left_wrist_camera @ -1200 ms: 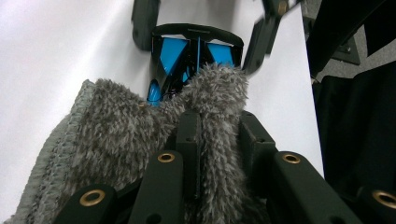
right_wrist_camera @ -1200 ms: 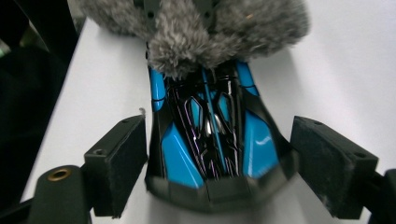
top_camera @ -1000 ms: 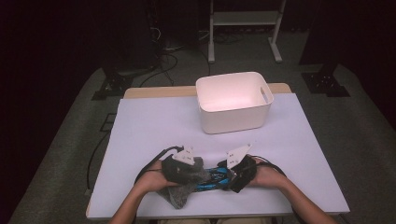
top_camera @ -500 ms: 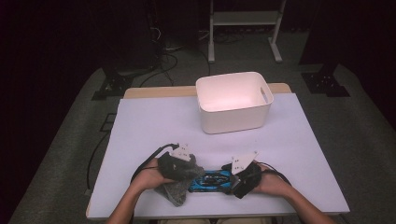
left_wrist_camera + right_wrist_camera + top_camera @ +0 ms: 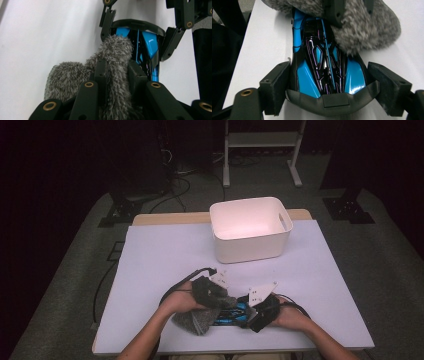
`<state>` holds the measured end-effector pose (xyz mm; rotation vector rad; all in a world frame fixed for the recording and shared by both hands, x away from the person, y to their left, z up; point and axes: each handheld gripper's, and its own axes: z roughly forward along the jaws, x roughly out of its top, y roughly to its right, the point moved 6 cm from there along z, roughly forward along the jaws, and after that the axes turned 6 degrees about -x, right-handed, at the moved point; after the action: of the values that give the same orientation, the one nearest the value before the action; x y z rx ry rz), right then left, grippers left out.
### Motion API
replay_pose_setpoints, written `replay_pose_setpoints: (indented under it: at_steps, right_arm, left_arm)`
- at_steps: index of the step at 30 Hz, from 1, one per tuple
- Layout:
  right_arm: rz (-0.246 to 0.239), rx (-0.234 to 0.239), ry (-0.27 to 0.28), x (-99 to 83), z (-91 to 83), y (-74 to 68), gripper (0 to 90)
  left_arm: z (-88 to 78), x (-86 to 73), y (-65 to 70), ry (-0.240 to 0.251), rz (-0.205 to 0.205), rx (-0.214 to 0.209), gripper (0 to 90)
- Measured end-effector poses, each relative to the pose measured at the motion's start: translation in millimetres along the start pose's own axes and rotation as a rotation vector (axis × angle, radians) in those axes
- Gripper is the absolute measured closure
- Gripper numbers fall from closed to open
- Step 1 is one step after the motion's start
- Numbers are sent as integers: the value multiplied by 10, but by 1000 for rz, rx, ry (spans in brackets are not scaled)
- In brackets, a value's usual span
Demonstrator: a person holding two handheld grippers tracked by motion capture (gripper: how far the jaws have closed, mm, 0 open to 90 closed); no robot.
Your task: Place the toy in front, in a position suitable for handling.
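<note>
A blue and black toy car [image 5: 322, 72] lies on the white table near the front edge [image 5: 232, 314]. My right gripper [image 5: 329, 82] is shut on the car's rear, its pads [image 5: 277, 85] against both sides by the spoiler. My left gripper [image 5: 116, 72] is shut on a grey fluffy cloth [image 5: 75, 75], which rests on top of the car [image 5: 148, 45]. In the high view the left gripper [image 5: 217, 295] sits over the car, the cloth [image 5: 197, 321] trails to its left, and the right gripper [image 5: 252, 312] is at the car's right end.
A white plastic bin [image 5: 250, 227] with handle cut-outs stands at the back middle of the table [image 5: 160, 255]. Cables trail from both grippers. A dark floor and a metal stand lie beyond the table.
My left gripper has slid right and slightly away along the car, dragging the cloth with it. The right gripper and the car have stayed where they were.
</note>
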<state>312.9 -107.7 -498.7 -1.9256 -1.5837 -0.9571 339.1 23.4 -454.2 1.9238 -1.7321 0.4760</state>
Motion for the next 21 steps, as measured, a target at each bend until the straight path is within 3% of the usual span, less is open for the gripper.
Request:
replay_pose_setpoints:
  at_steps: [8,11,21]
  right_arm:
    - [1,1,9,1,8,2,205]
    - [-1,-2,10,-7,1,2,205]
    - [-4,0,14,-14,11,1,204]
  left_arm:
    - [132,164,10,-13,19,-56,731]
    - [144,177,49,-12,32,-54,731]
    - [-61,-55,276,7,54,-55,730]
